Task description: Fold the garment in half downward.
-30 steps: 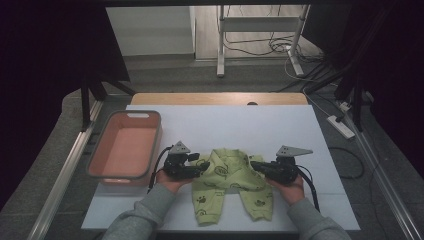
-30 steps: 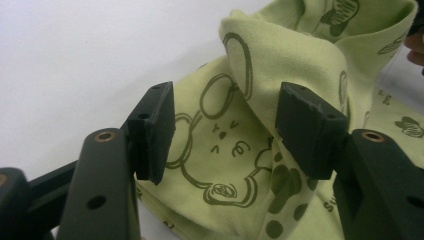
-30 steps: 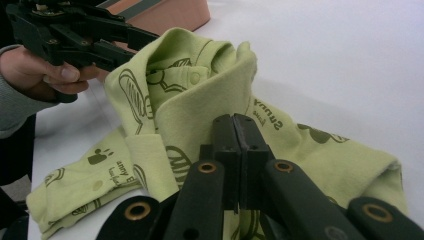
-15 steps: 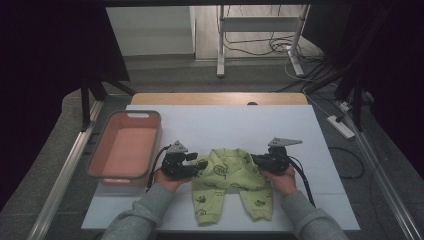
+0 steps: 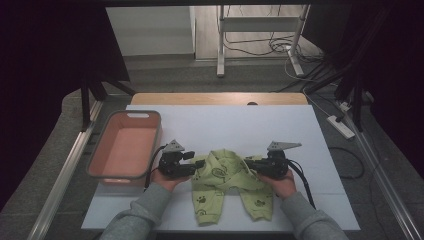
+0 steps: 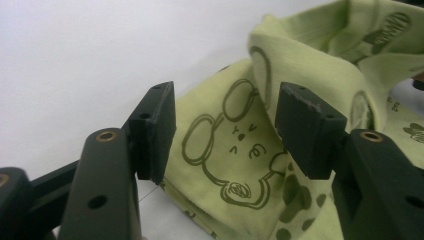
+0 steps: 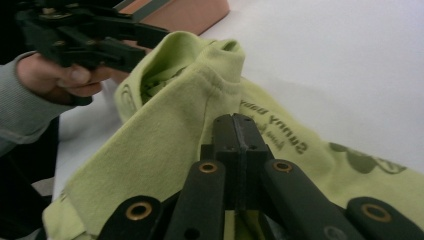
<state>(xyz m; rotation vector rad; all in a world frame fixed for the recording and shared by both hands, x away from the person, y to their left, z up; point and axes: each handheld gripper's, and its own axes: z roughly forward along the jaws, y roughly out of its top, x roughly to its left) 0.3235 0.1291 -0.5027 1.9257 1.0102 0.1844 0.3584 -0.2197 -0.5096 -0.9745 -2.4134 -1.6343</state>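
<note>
Your right gripper (image 7: 239, 131) was clamped on the pants (image 5: 227, 177), fabric bunched just ahead of its jaws. Your left gripper (image 6: 225, 131) stood partly open, waistband cloth between the pads, unpinched. Best move: close left on both layers before lifting, keeping both pulls even.

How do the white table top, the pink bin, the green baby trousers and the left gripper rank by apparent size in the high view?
1. white table top
2. pink bin and green baby trousers: look about alike, left unranked
3. left gripper
</note>
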